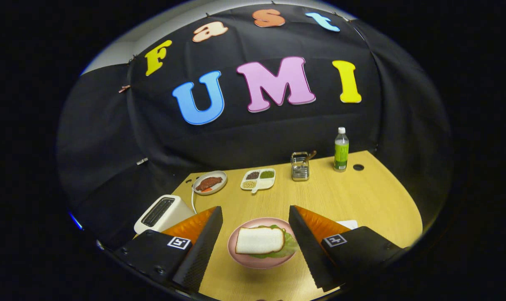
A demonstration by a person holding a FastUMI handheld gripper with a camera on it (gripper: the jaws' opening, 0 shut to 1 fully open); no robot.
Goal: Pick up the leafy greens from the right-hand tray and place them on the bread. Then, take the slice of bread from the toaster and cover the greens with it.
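In the gripper view, the gripper (255,234) hangs above the wooden table (361,196) with its two fingers spread wide apart and holding nothing. Between the fingers, a little below them, sits the pink plate (259,261). On the plate a slice of bread (260,240) lies flat on top of the leafy greens (288,246), whose green edge pokes out past the slice on the side toward the right finger and along its far edge. No finger touches the plate, the bread or the greens; bare table shows on both sides of the plate, between it and each finger.

Taking the pink plate as the landmark: the white toaster (163,213) stands to its left, just beyond the left finger and close to the table's left edge, its slot facing up. Beyond the plate and to the left is a grey dish (210,182) with reddish-brown food. Straight beyond the plate lies a white divided tray (258,179) with small heaps in its compartments. Further right of that stands a small metal rack (300,166), and further right again a green bottle (341,149) with a white cap, near the back edge. The stretch of table between the plate and those far things is open wood. The table's right side curves away, bare, past the right finger.
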